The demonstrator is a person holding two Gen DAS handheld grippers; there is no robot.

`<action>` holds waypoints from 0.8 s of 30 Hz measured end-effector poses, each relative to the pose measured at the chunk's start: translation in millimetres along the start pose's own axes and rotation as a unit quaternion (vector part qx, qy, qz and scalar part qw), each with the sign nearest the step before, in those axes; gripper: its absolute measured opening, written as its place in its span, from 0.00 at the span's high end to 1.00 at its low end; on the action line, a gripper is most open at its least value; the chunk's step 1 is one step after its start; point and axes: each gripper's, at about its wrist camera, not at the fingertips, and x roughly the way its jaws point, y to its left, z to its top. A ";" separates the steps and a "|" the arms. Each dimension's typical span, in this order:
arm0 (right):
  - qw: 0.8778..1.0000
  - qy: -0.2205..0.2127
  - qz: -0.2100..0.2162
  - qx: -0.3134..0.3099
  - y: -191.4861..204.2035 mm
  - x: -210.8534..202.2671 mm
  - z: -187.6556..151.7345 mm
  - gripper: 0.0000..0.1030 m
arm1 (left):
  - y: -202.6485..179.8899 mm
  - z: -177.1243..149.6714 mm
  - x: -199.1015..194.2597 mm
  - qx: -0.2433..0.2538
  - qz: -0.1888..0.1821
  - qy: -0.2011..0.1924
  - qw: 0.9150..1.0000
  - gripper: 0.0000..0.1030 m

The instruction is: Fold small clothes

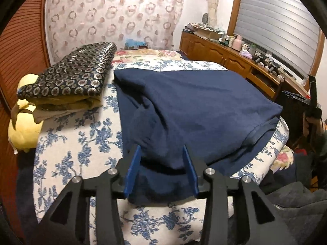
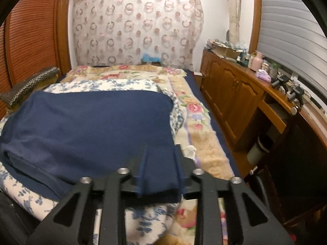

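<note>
A bed (image 1: 67, 143) spread with a blue-flowered white cover carries a navy garment (image 1: 194, 106) across its middle, a stack of folded clothes (image 1: 69, 81) beside it, and a yellow plush toy (image 1: 24, 130) at the edge.

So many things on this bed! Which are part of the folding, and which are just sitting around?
Part of the folding:
- navy blue cotton garment, partly folded
- left gripper and right gripper, jaws open around its near edge
- stack of folded clothes topped by a ring-patterned cloth

Just lying about:
- yellow plush toy
- pink bottle on the wooden cabinet
</note>
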 end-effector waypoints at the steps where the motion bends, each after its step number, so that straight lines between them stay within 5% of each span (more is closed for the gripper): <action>1: 1.000 -0.001 0.002 -0.003 2.6 0.1 1.7 0.54 | 1.4 1.7 1.7 -0.001 0.003 0.001 1.000 0.58; 14: 0.993 0.032 0.106 -0.050 92.5 40.9 5.6 0.52 | 4.7 5.5 25.1 -0.001 0.026 0.012 1.000 0.56; 24: 0.983 0.065 0.146 -0.085 140.0 64.2 4.4 0.48 | 14.8 3.9 32.8 -0.012 0.032 0.016 0.999 0.56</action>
